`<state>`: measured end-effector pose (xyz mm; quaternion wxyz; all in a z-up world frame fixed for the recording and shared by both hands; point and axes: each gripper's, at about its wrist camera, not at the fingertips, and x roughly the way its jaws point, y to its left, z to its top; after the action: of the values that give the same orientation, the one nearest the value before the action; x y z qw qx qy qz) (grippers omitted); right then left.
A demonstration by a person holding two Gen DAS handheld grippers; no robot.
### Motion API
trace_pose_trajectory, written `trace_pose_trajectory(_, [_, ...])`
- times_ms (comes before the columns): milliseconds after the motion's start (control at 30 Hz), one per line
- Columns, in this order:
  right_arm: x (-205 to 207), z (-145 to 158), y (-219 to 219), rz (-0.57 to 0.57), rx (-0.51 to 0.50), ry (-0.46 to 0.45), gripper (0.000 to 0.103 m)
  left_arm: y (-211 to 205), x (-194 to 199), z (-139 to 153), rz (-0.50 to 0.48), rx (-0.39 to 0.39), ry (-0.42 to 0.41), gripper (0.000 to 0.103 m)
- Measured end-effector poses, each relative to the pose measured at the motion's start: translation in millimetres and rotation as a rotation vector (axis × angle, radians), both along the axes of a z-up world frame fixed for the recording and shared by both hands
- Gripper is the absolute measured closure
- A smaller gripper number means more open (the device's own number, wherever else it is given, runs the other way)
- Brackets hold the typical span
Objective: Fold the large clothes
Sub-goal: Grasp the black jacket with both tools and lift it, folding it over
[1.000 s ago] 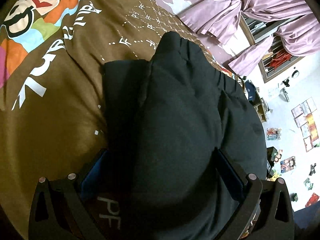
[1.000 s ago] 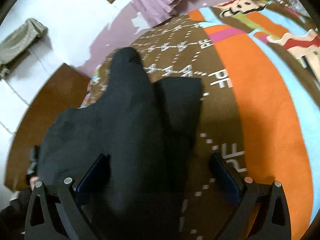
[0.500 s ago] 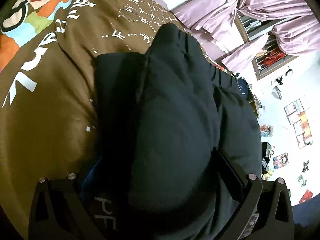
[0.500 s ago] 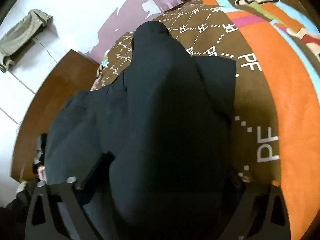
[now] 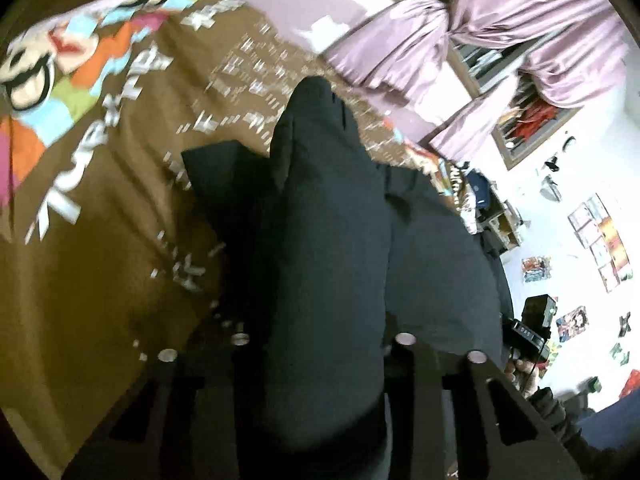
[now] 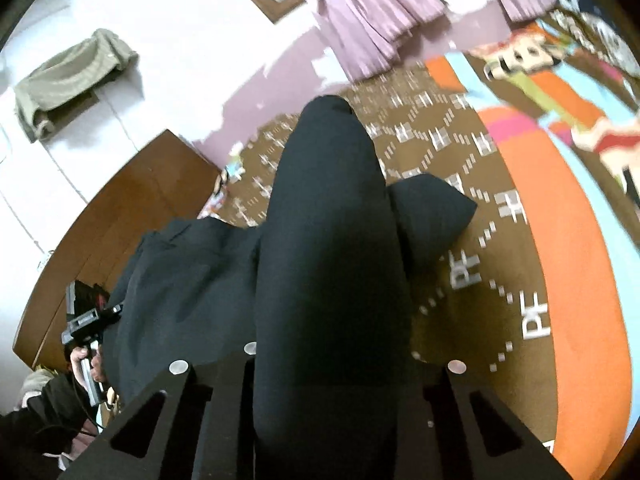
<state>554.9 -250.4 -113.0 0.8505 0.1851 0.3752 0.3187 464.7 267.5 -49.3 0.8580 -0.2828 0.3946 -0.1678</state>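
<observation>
The left gripper [image 5: 320, 344] and the right gripper [image 6: 332, 356] have just squeezed in and each pinches the black cloth [image 5: 332, 240] over the brown blanket [image 5: 100, 272]

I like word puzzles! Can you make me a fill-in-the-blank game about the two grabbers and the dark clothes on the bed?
1. The left gripper and the right gripper are each shut on a bunched fold of the ____ garment.
2. The garment lies on a bedspread that is mostly ____ with white letters.
3. The curtains at the window are ____.
4. An olive cloth hangs on the ____ wall.

Missing words: black; brown; purple; white
</observation>
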Motion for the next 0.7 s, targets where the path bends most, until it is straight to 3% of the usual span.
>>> trace_pose_trajectory(100, [-4.7, 23.0, 8.7, 0.006, 0.01, -0.05, 0.085, -5.9, -2.8, 17.9, -0.014, -0.042, -0.06, 0.08])
trace_pose_trajectory(267, [-7.6, 63.8, 22.0, 0.021, 0.068, -0.114, 0.085, -11.2, -9.5, 56.5, -0.014, -0.037, -0.15, 0.081])
trace_pose_trajectory(433, [-8.8, 79.7, 49.2, 0.065, 0.08, -0.137, 0.085, 10.8, -21.4, 87.2, 0.012, -0.032, -0.217, 0.081])
trace_pose_trajectory(533, [-5.3, 70.5, 67.9, 0.084, 0.061, -0.119, 0.085, 25.1, -28.8, 91.4, 0.037, -0.02, -0.224, 0.081])
trace_pose_trajectory(600, [-2.8, 57.2, 74.3, 0.088, 0.051, -0.089, 0.085, 35.4, -32.1, 82.1, 0.058, -0.011, -0.205, 0.081])
trace_pose_trajectory(700, [5.3, 19.5, 90.4, 0.067, -0.04, -0.018, 0.085, 46.3, -30.7, 59.5, 0.082, 0.006, -0.147, 0.081])
